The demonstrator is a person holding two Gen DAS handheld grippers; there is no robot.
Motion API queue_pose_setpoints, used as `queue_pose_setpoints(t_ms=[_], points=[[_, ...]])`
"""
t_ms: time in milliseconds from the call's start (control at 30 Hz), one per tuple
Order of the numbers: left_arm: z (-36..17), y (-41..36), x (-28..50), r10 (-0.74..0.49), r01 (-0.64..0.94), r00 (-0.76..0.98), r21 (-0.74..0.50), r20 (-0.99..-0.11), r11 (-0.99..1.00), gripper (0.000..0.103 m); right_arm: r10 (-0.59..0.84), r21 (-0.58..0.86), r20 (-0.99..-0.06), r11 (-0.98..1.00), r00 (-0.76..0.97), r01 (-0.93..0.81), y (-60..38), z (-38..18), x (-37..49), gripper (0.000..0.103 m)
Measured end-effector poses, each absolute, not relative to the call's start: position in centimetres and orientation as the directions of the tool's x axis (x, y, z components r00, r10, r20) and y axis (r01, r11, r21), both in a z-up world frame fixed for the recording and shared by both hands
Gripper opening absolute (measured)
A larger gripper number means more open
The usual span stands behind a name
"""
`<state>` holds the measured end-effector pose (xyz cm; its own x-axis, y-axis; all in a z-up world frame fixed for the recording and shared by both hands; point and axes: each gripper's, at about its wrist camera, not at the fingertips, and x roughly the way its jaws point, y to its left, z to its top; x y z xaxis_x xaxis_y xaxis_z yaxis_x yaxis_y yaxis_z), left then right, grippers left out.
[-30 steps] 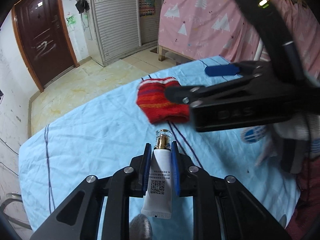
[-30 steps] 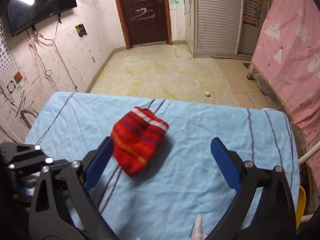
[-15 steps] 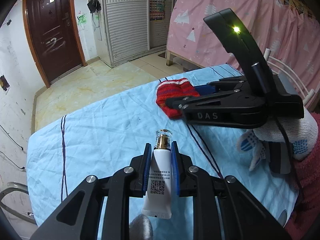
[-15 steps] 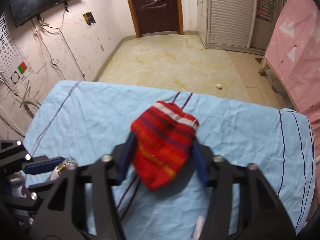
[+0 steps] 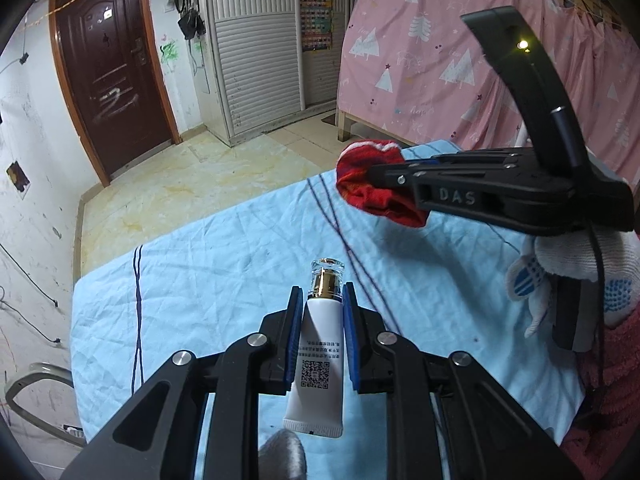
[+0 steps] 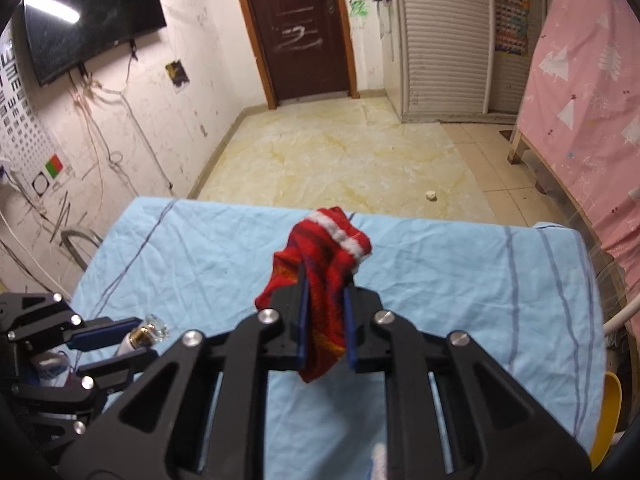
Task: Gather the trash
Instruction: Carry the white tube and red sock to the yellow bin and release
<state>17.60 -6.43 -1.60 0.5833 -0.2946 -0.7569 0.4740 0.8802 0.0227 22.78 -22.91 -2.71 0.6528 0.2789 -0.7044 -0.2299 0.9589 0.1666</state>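
Note:
My left gripper (image 5: 320, 304) is shut on a white tube (image 5: 320, 356) with a gold collar and clear cap, held above the light blue sheet (image 5: 208, 292). My right gripper (image 6: 325, 280) is shut on a red striped knit sock (image 6: 320, 256) with a white band and holds it lifted off the sheet. In the left wrist view the right gripper (image 5: 374, 172) sits at the upper right with the sock (image 5: 372, 192) bunched at its tip. In the right wrist view the left gripper (image 6: 132, 334) with the tube (image 6: 146, 336) is at the lower left.
The blue sheet (image 6: 460, 280) covers a table whose far edge drops to a yellowish tiled floor (image 6: 340, 156). A pink curtain (image 6: 588, 100) hangs on the right. A small white scrap (image 6: 431, 196) lies on the floor. A yellow object (image 6: 608, 408) shows at the right edge.
My right gripper went from open around the sock to shut on it and lifted it off the sheet. The left gripper kept holding the tube and rose a little.

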Motion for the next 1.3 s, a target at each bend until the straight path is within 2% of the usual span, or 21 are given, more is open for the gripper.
queue_pose_setpoints(t_ms=[700, 1300], points=[[0.7, -16.6, 12.6, -0.305, 0.570, 0.594, 0.122, -0.744, 0.813, 0.010, 0.209, 0.264, -0.558, 0.962, 0.803, -0.068, -36.3, 0.8, 15.3, 0.013], [0.1, -31.0, 9.2, -0.377, 0.698, 0.535, 0.144, -0.756, 0.702, 0.010, 0.086, 0.351, -0.514, 0.929, 0.853, 0.117, -51.3, -1.6, 9.0, 0.014]])
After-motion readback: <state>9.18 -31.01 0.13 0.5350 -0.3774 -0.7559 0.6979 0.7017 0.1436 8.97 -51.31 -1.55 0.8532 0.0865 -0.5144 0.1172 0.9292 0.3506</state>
